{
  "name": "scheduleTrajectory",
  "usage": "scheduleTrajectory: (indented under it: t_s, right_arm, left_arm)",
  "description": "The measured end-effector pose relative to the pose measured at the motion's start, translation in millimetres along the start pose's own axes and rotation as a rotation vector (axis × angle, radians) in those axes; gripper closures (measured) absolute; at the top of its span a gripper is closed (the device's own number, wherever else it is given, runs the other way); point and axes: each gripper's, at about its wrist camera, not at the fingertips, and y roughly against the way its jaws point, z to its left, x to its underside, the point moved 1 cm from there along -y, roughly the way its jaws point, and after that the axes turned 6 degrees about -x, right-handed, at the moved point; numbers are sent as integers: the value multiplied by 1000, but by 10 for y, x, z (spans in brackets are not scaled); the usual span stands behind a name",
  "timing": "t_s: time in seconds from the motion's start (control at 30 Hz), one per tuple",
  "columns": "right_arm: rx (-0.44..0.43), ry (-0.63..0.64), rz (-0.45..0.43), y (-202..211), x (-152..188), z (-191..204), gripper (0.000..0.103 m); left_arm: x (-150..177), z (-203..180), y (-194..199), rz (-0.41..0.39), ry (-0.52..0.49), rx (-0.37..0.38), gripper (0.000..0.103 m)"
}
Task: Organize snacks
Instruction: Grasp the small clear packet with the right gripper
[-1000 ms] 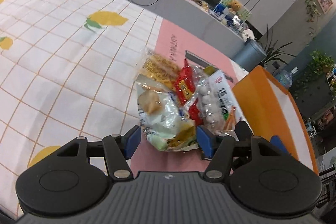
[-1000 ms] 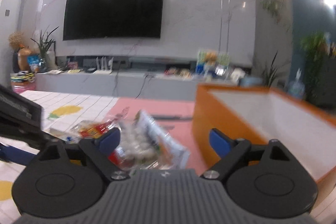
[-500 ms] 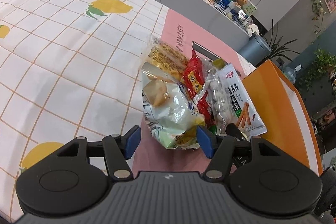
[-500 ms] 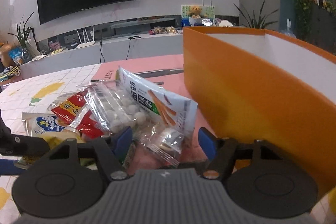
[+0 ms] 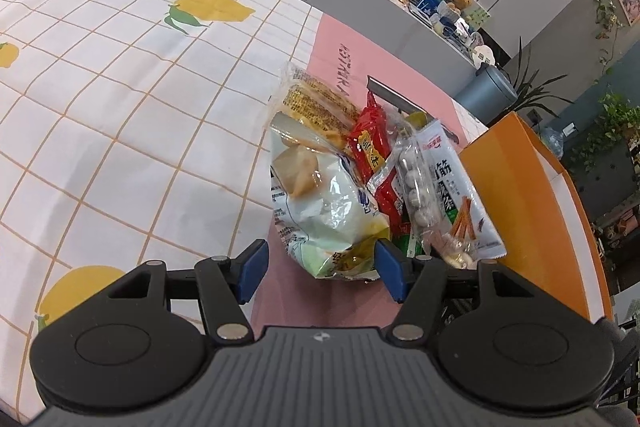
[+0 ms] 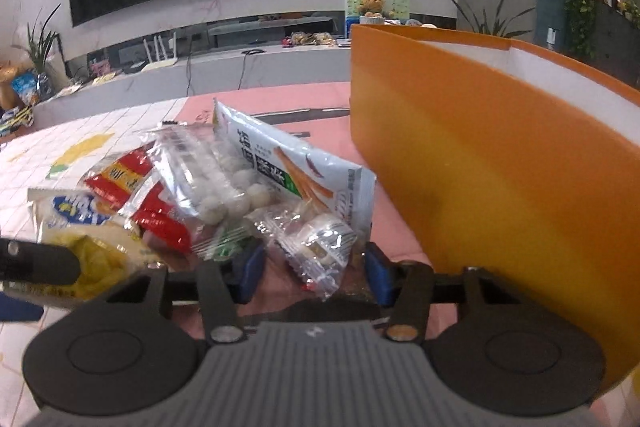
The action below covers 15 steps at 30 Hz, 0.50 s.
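A pile of snack packets lies on the pink mat beside the orange box (image 5: 516, 195). In the left wrist view my left gripper (image 5: 320, 269) stands open over the near corner of a pale green and yellow bag (image 5: 324, 215), which lies close to the right pad. In the right wrist view my right gripper (image 6: 314, 271) is closing around a small clear packet (image 6: 316, 247); its blue pads sit close on either side, without a visible squeeze. Behind it lie a white stick-snack bag (image 6: 280, 163), a clear bag of white balls (image 6: 228, 195) and red packets (image 6: 120, 179).
The orange box wall (image 6: 480, 163) rises directly right of the right gripper. A lemon-print checked cloth (image 5: 120, 107) covers the table left of the pile. A yellow cracker pack (image 5: 316, 103) lies at the pile's far end. A grey counter and a TV stand beyond.
The right gripper came down to the pile's near end and its jaws narrowed around the small clear packet. The left gripper stayed over the pale bag, jaws unchanged.
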Motion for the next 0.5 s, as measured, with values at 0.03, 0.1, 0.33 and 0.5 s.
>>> scheduleTrajectory:
  t_s: [0.03,0.1,0.33,0.5]
  right_arm:
    - [-10,1,2,27,-6,10,52]
    - [-23,-7,6,96,-17,22,52]
    - [-3,-14,93,245,95,140,49]
    - [3,50,89,258,142,265,31]
  left_arm:
    - [-8,0,4,-2,2,2,32]
    - [-7,-12,27,-4,5,7,32]
    - [30,-60,125,-14,-13,-6,32]
    - [40,-85,208,-32,-31,1,32]
